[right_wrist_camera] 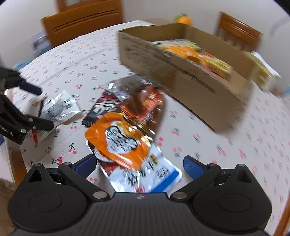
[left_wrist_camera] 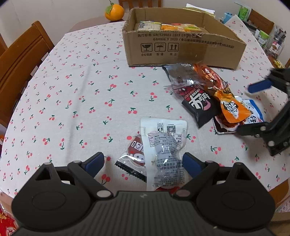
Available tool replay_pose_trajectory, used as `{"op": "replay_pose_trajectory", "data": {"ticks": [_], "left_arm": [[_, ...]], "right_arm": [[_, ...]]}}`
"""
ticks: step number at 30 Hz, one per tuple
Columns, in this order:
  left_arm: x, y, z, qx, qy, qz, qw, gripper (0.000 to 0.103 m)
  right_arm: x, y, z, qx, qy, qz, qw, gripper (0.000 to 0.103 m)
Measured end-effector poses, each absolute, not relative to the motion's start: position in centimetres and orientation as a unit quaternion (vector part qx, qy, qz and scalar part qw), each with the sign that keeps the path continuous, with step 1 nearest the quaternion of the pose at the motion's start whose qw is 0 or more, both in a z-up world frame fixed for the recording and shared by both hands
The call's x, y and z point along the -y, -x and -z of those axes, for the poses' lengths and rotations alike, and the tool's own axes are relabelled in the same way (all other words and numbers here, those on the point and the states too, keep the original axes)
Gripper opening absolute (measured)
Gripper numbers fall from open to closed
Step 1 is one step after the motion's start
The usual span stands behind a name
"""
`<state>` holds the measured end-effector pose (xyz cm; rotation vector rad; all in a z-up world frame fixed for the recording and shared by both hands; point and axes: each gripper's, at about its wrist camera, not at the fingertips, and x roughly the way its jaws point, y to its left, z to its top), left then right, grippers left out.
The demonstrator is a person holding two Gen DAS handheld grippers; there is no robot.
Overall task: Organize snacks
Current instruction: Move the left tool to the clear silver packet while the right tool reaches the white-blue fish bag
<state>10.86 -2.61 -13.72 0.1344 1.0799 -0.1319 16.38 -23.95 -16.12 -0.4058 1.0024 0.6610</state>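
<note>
My left gripper [left_wrist_camera: 143,163] is open, its blue pads on either side of a white printed snack packet [left_wrist_camera: 163,141] that overlaps a red packet [left_wrist_camera: 136,152] on the cherry tablecloth. In the right wrist view that white packet [right_wrist_camera: 58,107] lies between the left gripper's [right_wrist_camera: 44,108] fingers. My right gripper [right_wrist_camera: 139,163] is open above a pile of snacks: an orange packet [right_wrist_camera: 119,139], a blue-and-white packet [right_wrist_camera: 155,174], a brown-orange packet [right_wrist_camera: 145,103] and a black packet [right_wrist_camera: 101,109]. From the left wrist view the right gripper [left_wrist_camera: 245,109] hangs at the pile's right end. The pads touch nothing.
An open cardboard box [left_wrist_camera: 181,49] with several snack packs inside stands at the back of the round table, just behind the pile. An orange fruit [left_wrist_camera: 114,11] sits behind it. A wooden chair [left_wrist_camera: 21,59] is at the left, and jars and bottles [left_wrist_camera: 271,41] at the far right.
</note>
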Motion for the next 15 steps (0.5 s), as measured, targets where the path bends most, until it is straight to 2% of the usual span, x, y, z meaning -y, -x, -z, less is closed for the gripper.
{"op": "replay_pose_trajectory", "data": {"ticks": [7,15], "left_arm": [[2.5,-10.5,13.2,-0.509,-0.06,0.071,0.856,0.093],[3.1,-10.3,12.7,-0.497,-0.07,0.098,0.859,0.09]], "right_arm": [[23.1,-17.9,17.1,-0.486,0.19,-0.351,0.777,0.103],[21.9,-13.2,16.9,-0.502,0.207,-0.336,0.769,0.103]]}}
